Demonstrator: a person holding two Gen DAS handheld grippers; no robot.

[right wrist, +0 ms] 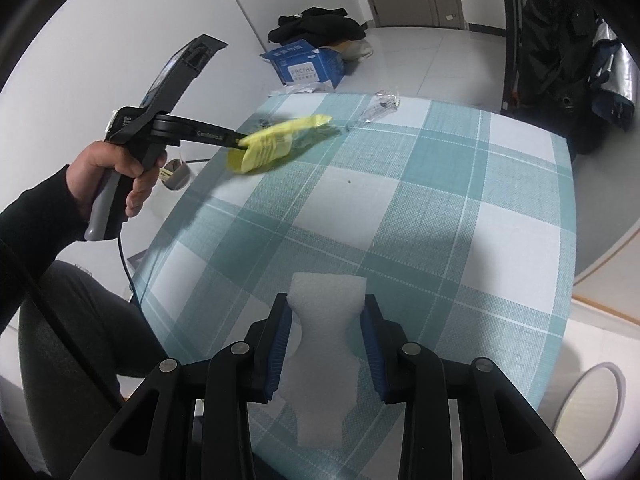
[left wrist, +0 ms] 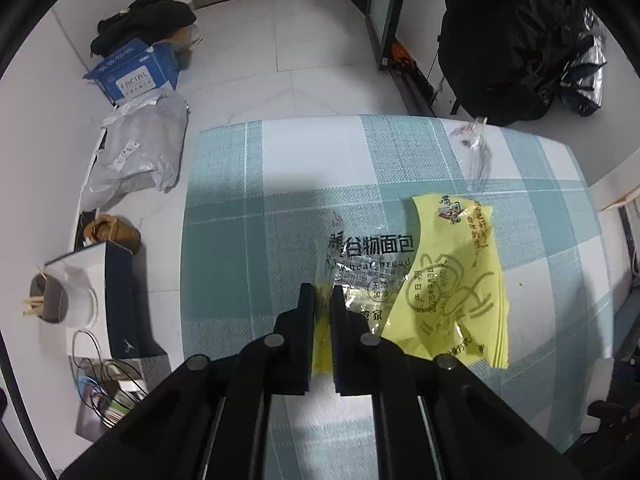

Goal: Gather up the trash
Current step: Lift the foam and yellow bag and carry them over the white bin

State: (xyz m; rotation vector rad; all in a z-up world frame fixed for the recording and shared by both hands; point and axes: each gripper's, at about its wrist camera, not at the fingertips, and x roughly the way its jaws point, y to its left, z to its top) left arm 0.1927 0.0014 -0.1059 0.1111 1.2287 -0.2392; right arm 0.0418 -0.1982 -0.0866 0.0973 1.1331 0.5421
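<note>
Tablecloth [left wrist: 224, 240]: woven-looking fabric, matt, coarse weave visible in the teal checks; bread wrapper [left wrist: 452, 280]: thin crinkled plastic film, part clear and part opaque yellow, glossy with highlights, and a second clear wrapper [left wrist: 472, 140] of the same shiny film at the far edge. Foam piece [right wrist: 326, 320]: white, matt, finely grained, soft-looking; right gripper [right wrist: 326, 344] has ribbed blue pads on matt black plastic arms with dull metal pins. Left gripper [left wrist: 323, 332]: matt black plastic.
</note>
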